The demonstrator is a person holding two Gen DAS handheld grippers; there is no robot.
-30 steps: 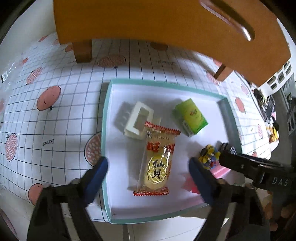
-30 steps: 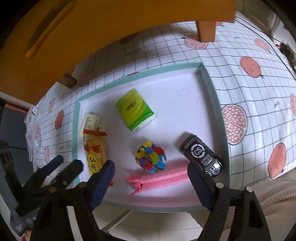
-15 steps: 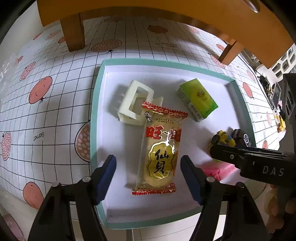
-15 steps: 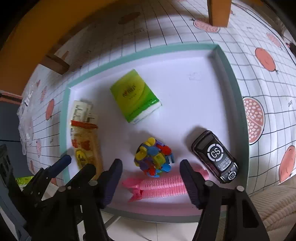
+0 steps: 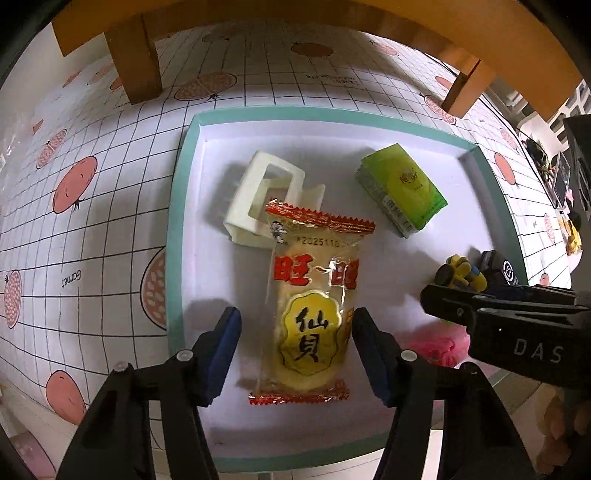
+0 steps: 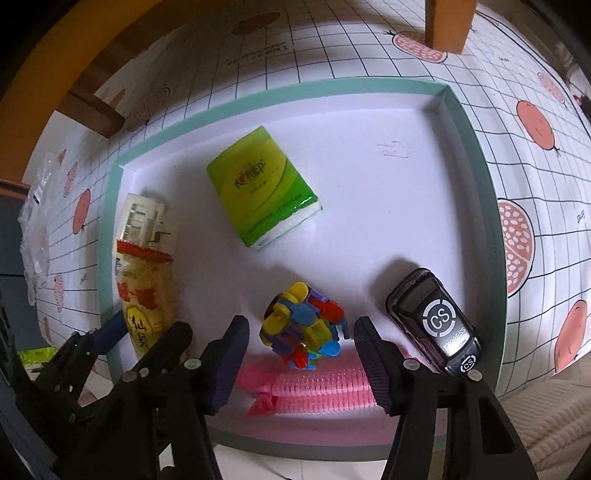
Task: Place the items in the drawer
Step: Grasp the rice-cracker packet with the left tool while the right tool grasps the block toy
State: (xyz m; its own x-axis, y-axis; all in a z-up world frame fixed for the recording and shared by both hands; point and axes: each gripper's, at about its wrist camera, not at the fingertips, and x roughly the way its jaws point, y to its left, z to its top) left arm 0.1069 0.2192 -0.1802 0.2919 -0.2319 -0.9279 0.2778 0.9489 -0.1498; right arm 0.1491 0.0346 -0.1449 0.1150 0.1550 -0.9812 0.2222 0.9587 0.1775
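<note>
A teal-rimmed white tray (image 5: 177, 229) holds the items. My left gripper (image 5: 297, 343) points down over a red-and-yellow snack packet (image 5: 314, 295). Its jaws are closing, with the packet's lower half between the blue pads and a gap left on the left side. My right gripper (image 6: 299, 354) hangs over a multicoloured block toy (image 6: 303, 325). Its jaws are closing too, and the toy sits between the pads untouched. A pink ribbed item (image 6: 317, 384) lies just below the toy. The orange drawer unit (image 5: 369, 22) spans the top.
In the tray also lie a green tissue pack (image 6: 262, 184), a white plastic frame (image 5: 262, 195) partly under the packet, and a black toy car (image 6: 432, 321) by the right rim. The unit's wooden legs (image 5: 136, 59) stand on the fruit-print grid cloth (image 5: 92, 221).
Both grippers have sunk toward the tray and their jaws have narrowed. The left now straddles the snack packet, the right the block toy. Nothing in the tray has moved.
</note>
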